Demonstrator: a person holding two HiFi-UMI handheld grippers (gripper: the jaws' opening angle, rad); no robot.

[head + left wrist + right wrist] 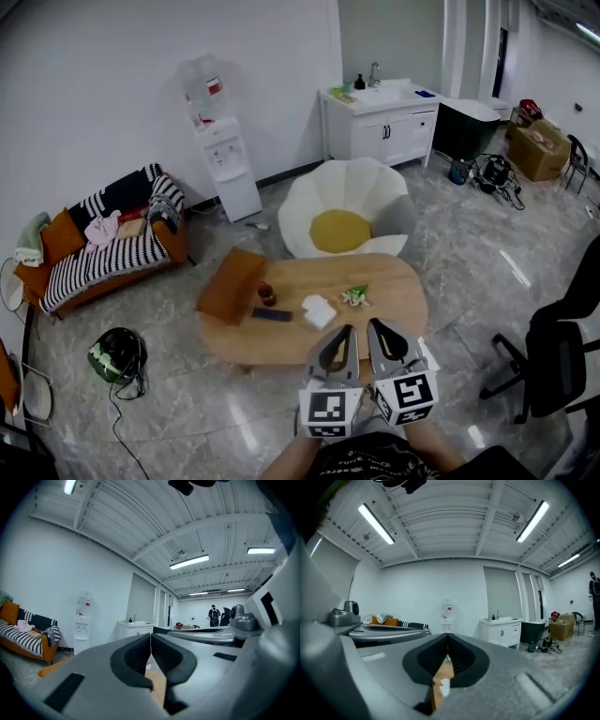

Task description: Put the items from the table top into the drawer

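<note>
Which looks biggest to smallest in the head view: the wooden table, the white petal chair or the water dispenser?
1. Wooden table
2. White petal chair
3. Water dispenser
The last stands farthest from the camera, so its true size is unsure.

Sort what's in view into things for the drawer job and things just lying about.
For the job: wooden table; small dark jar; flat dark slab; white folded cloth; green-and-white item; brown panel at the table's left end, possibly the drawer.
Lying about: striped sofa; water dispenser; white chair; helmet; sink cabinet; cardboard box.
</note>
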